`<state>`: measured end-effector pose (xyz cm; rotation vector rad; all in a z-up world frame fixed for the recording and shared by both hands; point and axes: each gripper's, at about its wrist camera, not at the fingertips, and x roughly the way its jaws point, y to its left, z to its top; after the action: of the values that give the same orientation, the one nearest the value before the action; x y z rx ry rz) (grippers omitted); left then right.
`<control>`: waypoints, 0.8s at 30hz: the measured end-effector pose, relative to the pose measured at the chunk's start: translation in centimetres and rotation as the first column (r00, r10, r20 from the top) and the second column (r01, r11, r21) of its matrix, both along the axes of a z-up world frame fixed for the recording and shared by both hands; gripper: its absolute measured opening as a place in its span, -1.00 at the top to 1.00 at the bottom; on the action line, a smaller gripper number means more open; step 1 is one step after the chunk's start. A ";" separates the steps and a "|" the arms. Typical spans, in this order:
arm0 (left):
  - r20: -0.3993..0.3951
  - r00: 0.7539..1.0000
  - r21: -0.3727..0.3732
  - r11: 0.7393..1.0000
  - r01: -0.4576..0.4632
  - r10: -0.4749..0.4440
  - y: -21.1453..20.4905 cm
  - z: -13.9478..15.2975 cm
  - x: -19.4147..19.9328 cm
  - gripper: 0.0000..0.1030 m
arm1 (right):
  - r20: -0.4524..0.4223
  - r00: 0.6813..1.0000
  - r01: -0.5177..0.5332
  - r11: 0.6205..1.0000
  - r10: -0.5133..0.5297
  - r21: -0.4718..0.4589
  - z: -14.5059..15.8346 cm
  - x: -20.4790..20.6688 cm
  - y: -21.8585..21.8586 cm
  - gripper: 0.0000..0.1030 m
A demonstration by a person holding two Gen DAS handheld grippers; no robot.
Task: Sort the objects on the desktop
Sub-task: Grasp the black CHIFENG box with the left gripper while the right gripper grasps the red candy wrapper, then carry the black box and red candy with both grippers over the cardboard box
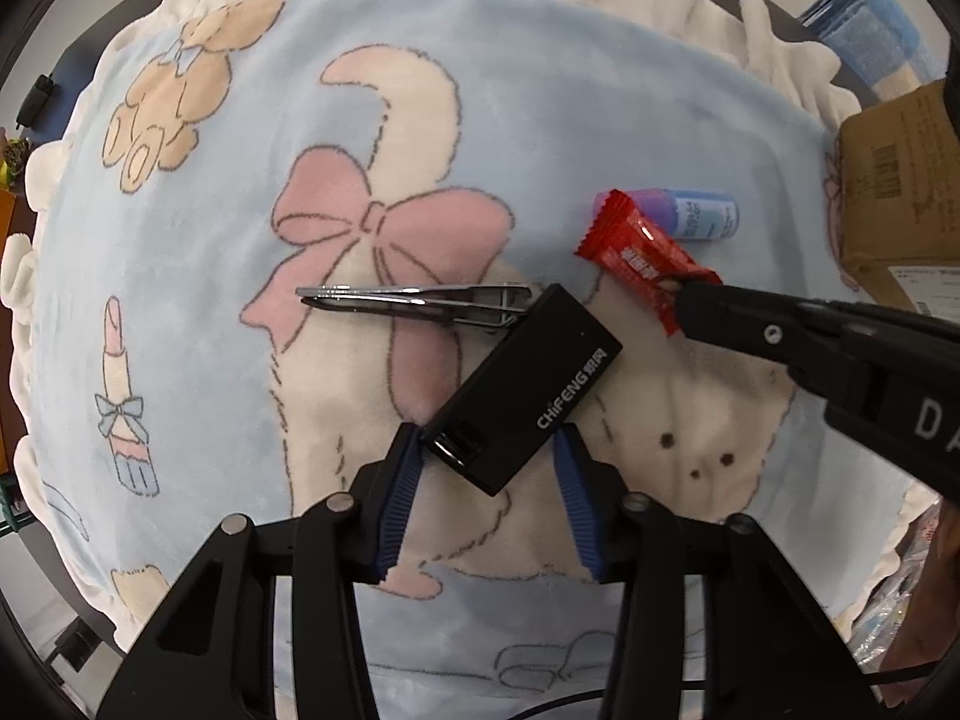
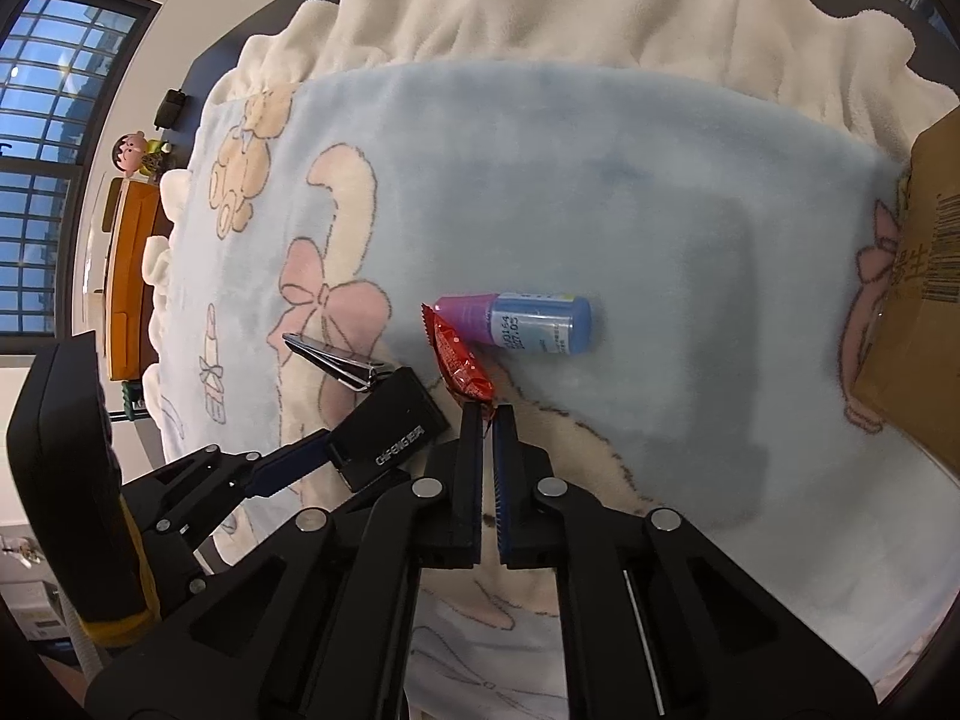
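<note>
Red and crinkly, the candy wrapper (image 2: 461, 363) lies on the fleece blanket (image 2: 660, 228), its near twisted end pinched between your right gripper's (image 2: 487, 414) nearly closed jaws. Lift slowly, since that thin tail could slip, and steer clear of the blue bottle (image 2: 537, 323) just beside it. Your left gripper (image 1: 489, 468) spreads wide around the black box (image 1: 528, 396) without clamping it; close squarely across its short sides before raising.

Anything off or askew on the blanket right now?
Nothing spilled or damaged. The small bottle lies on its side, and the right tongs pinch the red candy only by its wrapper end. The black box sits skewed between the open left tongs.
</note>
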<state>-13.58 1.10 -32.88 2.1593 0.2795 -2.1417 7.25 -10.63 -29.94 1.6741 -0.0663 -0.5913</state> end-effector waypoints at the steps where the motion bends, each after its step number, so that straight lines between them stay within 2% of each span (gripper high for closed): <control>1: 0.001 1.000 0.009 1.000 -0.005 0.005 -0.2 0.0 0.1 0.20 | 0.002 1.000 0.001 1.000 -0.001 -0.003 0.1 -0.1 0.0 0.96; 14: -0.014 1.000 0.095 0.995 -0.022 0.023 -1.5 2.2 1.8 0.34 | -0.002 0.999 0.046 0.999 -0.046 -0.010 1.8 -1.9 1.6 0.98; 24: -0.049 0.999 0.110 0.994 -0.019 0.025 -2.9 4.3 2.9 0.35 | -0.001 0.997 0.073 0.997 -0.073 0.019 2.2 -2.7 3.5 0.98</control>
<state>-10.64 -1.81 -28.60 2.1501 0.4327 -2.2203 4.51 -7.14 -27.76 1.6955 -0.1225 -0.6483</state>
